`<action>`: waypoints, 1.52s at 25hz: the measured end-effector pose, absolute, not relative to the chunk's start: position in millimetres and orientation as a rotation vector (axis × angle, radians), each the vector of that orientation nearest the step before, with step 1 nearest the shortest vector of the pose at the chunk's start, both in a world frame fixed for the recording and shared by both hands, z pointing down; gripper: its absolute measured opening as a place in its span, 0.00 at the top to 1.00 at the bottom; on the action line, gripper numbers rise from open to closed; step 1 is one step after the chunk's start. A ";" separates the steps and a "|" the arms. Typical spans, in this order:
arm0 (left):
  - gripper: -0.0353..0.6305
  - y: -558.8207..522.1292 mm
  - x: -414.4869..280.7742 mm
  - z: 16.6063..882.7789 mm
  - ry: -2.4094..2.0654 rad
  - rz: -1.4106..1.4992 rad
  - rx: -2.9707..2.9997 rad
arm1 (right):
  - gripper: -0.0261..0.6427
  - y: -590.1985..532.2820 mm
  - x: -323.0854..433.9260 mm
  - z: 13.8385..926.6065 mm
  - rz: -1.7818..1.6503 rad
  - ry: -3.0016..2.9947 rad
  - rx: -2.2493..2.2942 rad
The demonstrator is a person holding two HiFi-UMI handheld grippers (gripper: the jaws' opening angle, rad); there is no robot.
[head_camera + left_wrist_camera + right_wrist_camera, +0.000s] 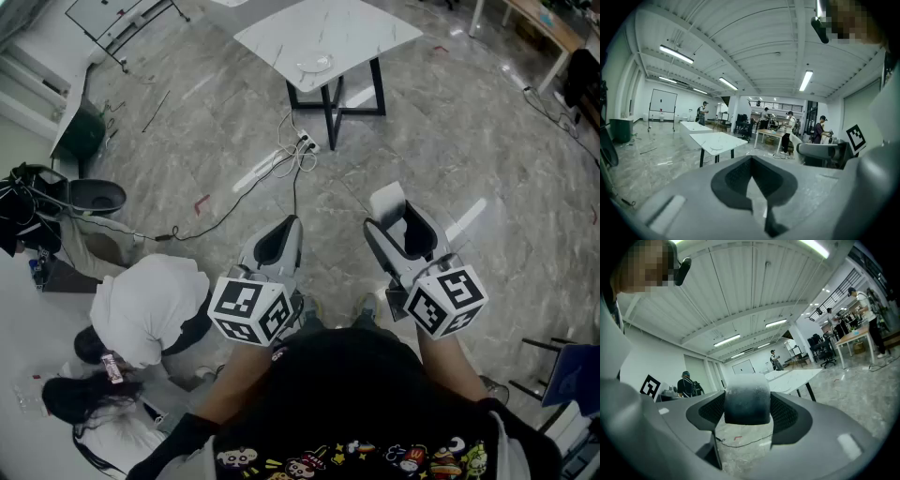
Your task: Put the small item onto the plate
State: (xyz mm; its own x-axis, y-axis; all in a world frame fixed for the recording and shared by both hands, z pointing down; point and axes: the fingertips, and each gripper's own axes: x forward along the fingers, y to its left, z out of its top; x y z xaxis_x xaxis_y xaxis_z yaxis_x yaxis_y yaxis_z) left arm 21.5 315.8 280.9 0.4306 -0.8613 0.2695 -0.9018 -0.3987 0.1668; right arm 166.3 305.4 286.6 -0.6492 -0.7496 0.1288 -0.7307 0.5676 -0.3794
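The person holds both grippers side by side, well short of the white table (323, 33), jaws pointing toward it. The left gripper (289, 230) has its jaws drawn together at the tips with nothing between them. The right gripper (398, 214) sits a little nearer the table, its jaws clamped on a small item (746, 399). The bare forearms (234, 386) reach forward from the body, away from the table's near edge.

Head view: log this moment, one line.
right claw shut on small item | left claw shut, empty | plate on far table
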 end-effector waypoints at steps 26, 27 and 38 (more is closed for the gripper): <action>0.95 319.6 -109.1 282.9 -1.428 0.047 2.456 | 0.47 325.3 17.3 291.8 -0.514 2.890 -1.453; 0.95 317.4 -109.3 282.9 -1.435 0.044 2.449 | 0.47 321.2 16.4 292.0 -0.519 2.900 -1.442; 0.95 295.8 -59.9 288.6 -1.409 0.110 2.483 | 0.47 286.7 49.3 301.4 -0.531 2.903 -1.413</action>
